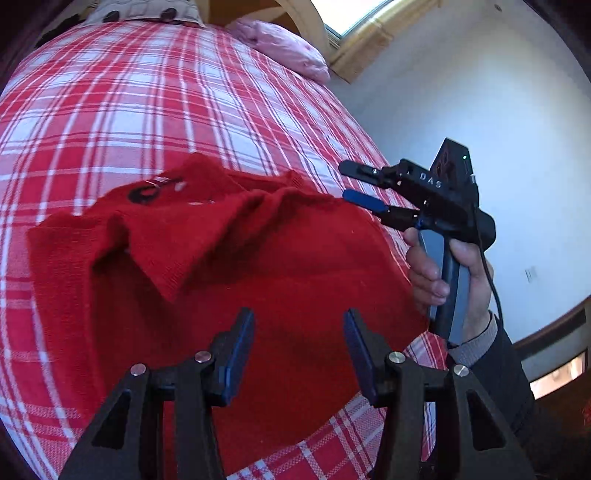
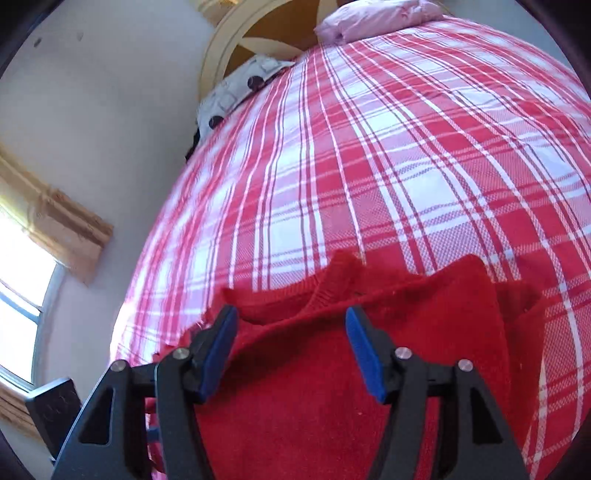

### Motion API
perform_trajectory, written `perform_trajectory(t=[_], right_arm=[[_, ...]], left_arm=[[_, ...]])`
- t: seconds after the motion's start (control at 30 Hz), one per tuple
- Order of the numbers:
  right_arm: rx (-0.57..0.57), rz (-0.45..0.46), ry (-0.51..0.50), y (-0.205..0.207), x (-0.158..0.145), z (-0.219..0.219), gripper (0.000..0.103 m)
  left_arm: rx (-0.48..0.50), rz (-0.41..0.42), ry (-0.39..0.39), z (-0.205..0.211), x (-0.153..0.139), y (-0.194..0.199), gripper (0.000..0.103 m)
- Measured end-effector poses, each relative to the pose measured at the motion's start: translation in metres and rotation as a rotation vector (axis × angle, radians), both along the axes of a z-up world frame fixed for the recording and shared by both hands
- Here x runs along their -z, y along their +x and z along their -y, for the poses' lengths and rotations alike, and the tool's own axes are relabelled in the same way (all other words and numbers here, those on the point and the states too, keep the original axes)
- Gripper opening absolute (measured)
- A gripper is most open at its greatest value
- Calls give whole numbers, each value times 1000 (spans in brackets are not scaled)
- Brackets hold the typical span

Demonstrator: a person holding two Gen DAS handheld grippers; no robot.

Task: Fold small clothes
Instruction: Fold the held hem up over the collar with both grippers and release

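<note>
A small red knitted sweater (image 1: 229, 266) lies on the red and white plaid bedspread (image 1: 129, 110), partly folded, with a sleeve flap laid over its middle and a black mark near its far edge. My left gripper (image 1: 299, 321) is open and empty just above the sweater's near part. My right gripper (image 1: 345, 181) is open at the sweater's right edge, held by a hand. In the right wrist view my right gripper (image 2: 291, 317) is open over the sweater (image 2: 332, 369), near its neckline, holding nothing.
A pink pillow (image 1: 284, 48) and a patterned pillow (image 2: 240, 88) lie at the head of the bed by the wooden headboard (image 2: 236, 33). A white wall (image 1: 480, 110) and a window (image 2: 18, 277) flank the bed. The bedspread (image 2: 406, 147) stretches beyond the sweater.
</note>
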State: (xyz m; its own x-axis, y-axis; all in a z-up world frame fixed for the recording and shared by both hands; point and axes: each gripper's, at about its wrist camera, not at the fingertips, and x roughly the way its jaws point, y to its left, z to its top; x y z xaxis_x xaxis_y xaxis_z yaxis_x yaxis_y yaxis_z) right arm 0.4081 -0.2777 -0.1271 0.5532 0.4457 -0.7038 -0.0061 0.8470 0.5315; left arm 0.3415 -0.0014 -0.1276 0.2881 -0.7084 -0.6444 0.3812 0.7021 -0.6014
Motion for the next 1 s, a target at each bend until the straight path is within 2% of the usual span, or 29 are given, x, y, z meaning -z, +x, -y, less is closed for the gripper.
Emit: perform_trajectory(t=[0.07,0.13,0.17,0.3,0.4,0.47,0.57,0.63,0.73,0.9,1.0], right_arm=[[-5,12,-23,-10,-1,0,65],[-23,17,-84,-23,-2,-1,65],[-38,14,-111,-32,-4,0,67],[-118,-2,-199,-53,4,-6,67],[-113,-1,-283,-62,17,-3,67],[-101,-4,-269,-64,23,5,67],[-92,19,-262,-75,18,9,67],[-85,36,-282,-83,11,7,67],[-79,78,-299,-101,-3,4,68],[-61,128,-407,-135,-11,5,70],[-8,103,-488,-145,-6,14,68]], left_arm=[[-5,0,29,3,5,12,51],[-84,17,111,-4,12,32,51],[-120,13,128,-7,16,41,51],[-251,-47,103,-36,38,81,51],[-314,-47,100,-48,38,93,51],[-356,-23,112,-56,30,93,51],[-399,34,169,-67,20,91,51],[-418,16,199,-74,20,85,51],[-391,29,173,-79,17,60,51],[-306,99,215,-63,15,3,51],[-307,134,258,-59,15,-17,51]])
